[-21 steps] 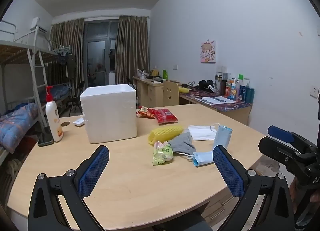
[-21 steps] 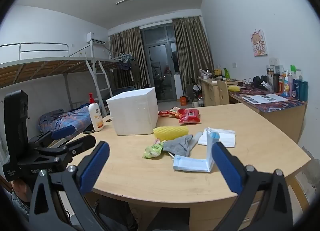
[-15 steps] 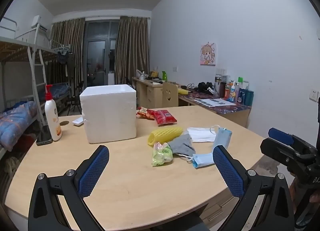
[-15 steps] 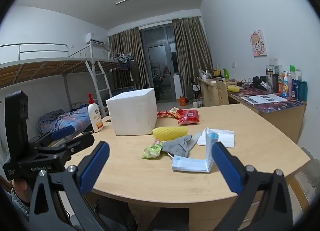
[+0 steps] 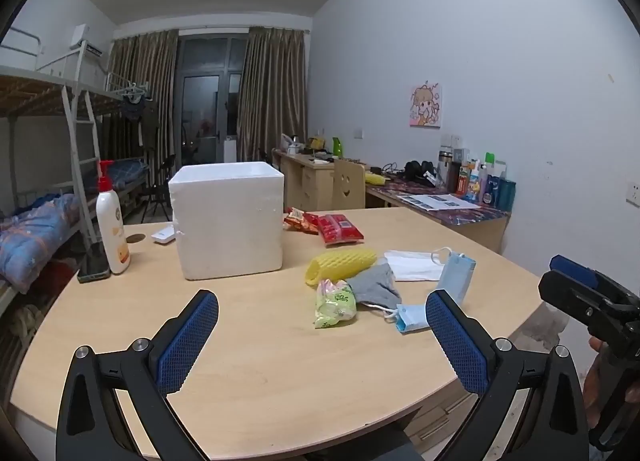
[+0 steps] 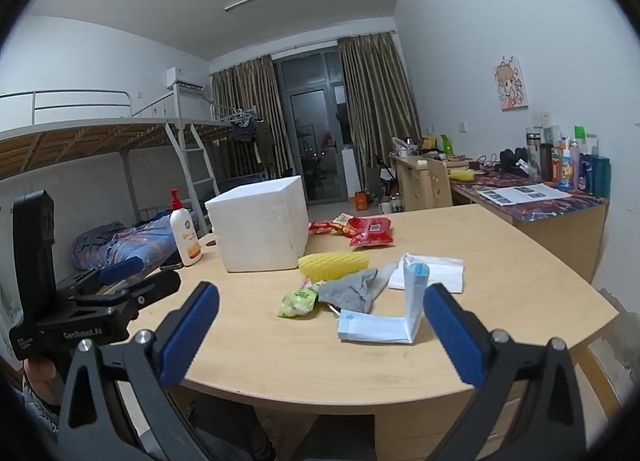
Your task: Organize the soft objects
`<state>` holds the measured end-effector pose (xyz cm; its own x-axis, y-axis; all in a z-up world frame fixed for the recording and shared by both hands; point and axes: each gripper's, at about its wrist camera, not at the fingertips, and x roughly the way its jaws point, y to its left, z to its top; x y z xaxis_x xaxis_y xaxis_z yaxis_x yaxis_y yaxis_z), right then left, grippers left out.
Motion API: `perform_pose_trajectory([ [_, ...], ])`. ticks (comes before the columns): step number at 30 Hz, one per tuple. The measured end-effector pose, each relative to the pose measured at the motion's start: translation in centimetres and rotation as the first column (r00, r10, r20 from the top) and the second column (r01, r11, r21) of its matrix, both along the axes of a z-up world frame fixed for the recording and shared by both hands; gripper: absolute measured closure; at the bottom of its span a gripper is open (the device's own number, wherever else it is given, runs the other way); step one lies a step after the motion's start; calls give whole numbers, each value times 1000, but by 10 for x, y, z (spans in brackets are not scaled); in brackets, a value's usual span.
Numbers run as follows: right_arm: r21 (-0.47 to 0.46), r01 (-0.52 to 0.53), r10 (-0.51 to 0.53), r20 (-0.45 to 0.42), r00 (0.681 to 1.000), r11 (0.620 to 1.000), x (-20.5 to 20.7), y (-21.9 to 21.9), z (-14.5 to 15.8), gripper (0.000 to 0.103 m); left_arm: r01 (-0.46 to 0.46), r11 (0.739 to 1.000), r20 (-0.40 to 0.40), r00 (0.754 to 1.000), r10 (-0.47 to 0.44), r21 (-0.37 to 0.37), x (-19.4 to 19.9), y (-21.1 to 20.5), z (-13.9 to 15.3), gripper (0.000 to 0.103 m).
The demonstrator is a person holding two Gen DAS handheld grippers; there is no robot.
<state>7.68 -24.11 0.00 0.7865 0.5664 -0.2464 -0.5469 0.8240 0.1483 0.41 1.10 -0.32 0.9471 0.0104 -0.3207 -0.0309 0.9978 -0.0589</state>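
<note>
Nothing has shifted; we hold both grippers, left and right, spread empty near the masks, ready to pick.

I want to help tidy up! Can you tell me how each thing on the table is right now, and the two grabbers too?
Left gripper: fingers wide open, empty.
Right gripper: fingers wide open, empty.
Foam box: upright; whether it has a lid cannot be told.
Lotion bottle: standing.
Yellow foam net: lying on its side.
Grey cloth: crumpled.
Blue mask: bent, one half standing up.
White mask: lying flat.
Green packet: lying, crinkled.
</note>
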Motion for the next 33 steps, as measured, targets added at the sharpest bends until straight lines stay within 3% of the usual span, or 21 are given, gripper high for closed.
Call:
perform_pose_trajectory([
  [33,-14,18,-18,-14,1000,1000,4,3,-4,0,-5,1000,-20,1000,5,12,3,2,-1,0],
])
